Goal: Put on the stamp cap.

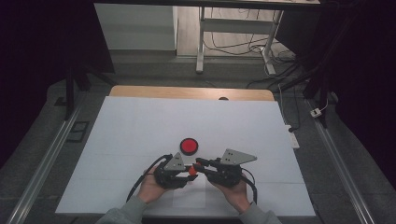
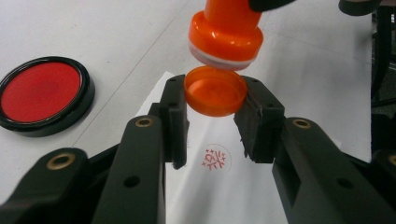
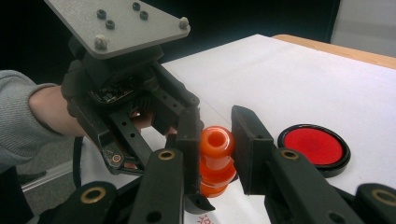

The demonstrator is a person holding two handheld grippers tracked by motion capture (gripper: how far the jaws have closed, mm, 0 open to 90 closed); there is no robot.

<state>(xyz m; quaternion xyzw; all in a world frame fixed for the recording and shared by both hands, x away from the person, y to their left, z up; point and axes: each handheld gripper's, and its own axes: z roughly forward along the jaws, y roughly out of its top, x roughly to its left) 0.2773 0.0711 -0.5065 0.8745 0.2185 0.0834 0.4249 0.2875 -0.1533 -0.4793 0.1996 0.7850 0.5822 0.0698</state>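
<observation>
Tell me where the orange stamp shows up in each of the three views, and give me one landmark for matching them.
High view: the orange stamp is a small spot low in the middle, between the two tools.
Left gripper view: top centre, its base just above the orange cap that the left tool grips.
Right gripper view: lower centre, clamped in the right tool.
Shared landmark: the red ink pad on the white sheet.

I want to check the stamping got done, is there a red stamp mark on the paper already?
Yes, a round red stamp mark sits on the white paper, just below the orange cap.
</observation>
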